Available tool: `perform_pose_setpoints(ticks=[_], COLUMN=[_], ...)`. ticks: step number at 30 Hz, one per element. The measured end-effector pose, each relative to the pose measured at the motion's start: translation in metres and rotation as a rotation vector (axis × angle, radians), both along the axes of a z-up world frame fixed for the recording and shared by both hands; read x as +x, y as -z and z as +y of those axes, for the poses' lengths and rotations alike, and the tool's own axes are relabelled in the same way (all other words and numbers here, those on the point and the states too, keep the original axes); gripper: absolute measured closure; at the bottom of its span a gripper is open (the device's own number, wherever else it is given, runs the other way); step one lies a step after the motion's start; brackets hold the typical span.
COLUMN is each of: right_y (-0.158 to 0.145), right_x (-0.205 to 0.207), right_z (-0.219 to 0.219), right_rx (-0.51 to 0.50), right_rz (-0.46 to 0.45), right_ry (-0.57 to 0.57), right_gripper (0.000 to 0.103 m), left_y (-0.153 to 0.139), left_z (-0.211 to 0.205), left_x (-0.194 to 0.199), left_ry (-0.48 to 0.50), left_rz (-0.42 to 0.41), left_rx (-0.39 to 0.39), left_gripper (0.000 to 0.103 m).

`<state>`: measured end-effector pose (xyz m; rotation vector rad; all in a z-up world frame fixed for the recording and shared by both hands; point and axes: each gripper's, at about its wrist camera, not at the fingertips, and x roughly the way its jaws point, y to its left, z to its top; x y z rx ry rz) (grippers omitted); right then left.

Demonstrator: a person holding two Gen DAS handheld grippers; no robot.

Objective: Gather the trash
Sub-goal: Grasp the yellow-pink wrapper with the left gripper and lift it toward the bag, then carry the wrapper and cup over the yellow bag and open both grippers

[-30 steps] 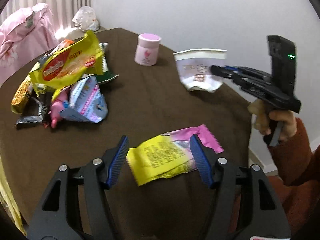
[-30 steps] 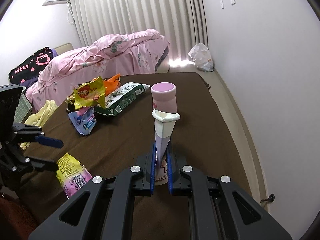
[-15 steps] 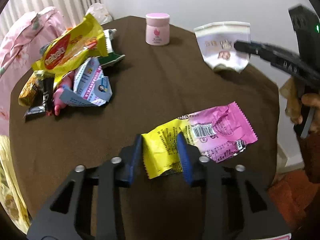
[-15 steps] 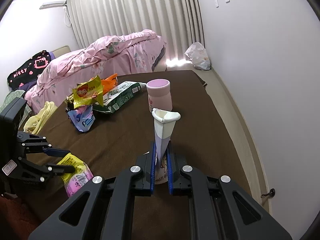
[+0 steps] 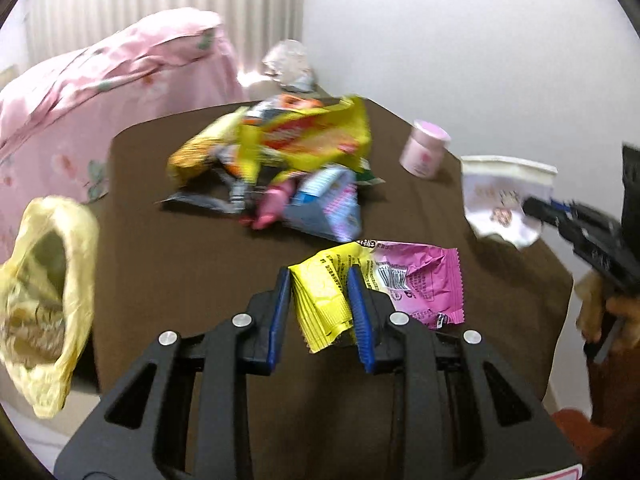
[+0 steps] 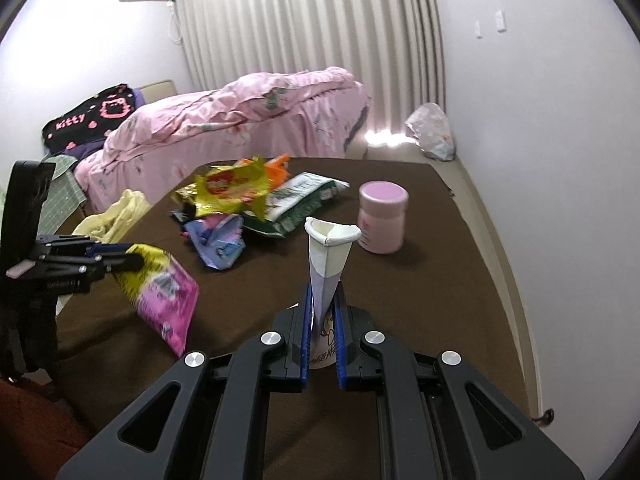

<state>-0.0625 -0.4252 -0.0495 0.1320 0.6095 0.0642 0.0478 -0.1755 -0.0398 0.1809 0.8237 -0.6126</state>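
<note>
While the left gripper (image 5: 320, 300) has its blue jaws closing on the yellow end of the yellow-and-pink wrapper (image 5: 408, 280), the pads (image 5: 280, 312) press the crumpled foil from both sides and the pink end sticks out to the right. In the right wrist view the same wrapper (image 6: 160, 284) hangs tilted from that gripper (image 6: 124, 258), clear of the brown table (image 6: 420, 300).

Right gripper (image 6: 322, 336): jaws together, clamped on the flattened white paper cup (image 6: 326, 264). Cup stands upright between the pads, pinched rim on top, printed bottom end below the fingers. In the left wrist view the cup (image 5: 504, 196) is held over the table's right edge by the right gripper (image 5: 536, 206), with a hand (image 5: 616, 312) and a rust-red sleeve (image 5: 576, 428) behind it.

Relative to the table:
- Trash pile (image 5: 288, 168) sits at mid-table toward the far side: yellow snack bag on top, blue-and-pink packet in front, dark foil pieces at left. Blurred, so no finer detail.
- Green-and-white packet (image 6: 308, 200) lies at the pile's right side in the right wrist view.
- Pink jar (image 6: 382, 216) stands upright toward the far right, apart from the pile.
- Pale yellow plastic bag (image 5: 44, 300) hangs open just off the left edge, with crumpled stuff inside.
- Bed with a pink floral quilt (image 6: 240, 120) is beyond the far left side.
- White plastic bag (image 6: 432, 132) lies on the floor past the far edge, by the curtain (image 6: 312, 28).
</note>
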Motion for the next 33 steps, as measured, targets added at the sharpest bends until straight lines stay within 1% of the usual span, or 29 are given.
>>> perform_pose_setpoints(ticks=[7,12,15,18,23,28,33], right_y=[-0.029,-0.052,-0.062,-0.074,-0.091,-0.089,-0.082], right_x=[0.016,0.031,0.041,0.056,0.088,0.122,0.149], right_z=[0.035,0.066,0.083,0.104,0.152,0.199,0.243], right_rx=[-0.062,-0.095,-0.09,-0.075,-0.066,-0.038,-0.034], right_rz=[-0.047,-0.086,-0.104,-0.125,-0.151,-0.137,-0.11], right_ry=[-0.075,-0.138,-0.174,-0.225,-0.35,-0.456,-0.545], right_gripper=[0.092,0.092,0.092,0.092,0.092,0.092,0.092], left_y=[-0.022,-0.037,-0.046,-0.055,-0.062,-0.051,-0.04], left_z=[0.056,0.091,0.115,0.145,0.187,0.224,0.245], left_x=[0.009,0.015,0.016,0.018,0.022,0.032,0.036], left_ry=[-0.149,-0.24,-0.316,-0.43,-0.598,-0.755,-0.843], left_rz=[-0.027,-0.069,-0.109,-0.162,-0.23,-0.208,-0.197], left_rx=[-0.094,-0.12,-0.11,-0.08,-0.057,-0.054,-0.057], left_gripper=[0.075,0.075,0.075,0.075,0.075,0.075,0.075])
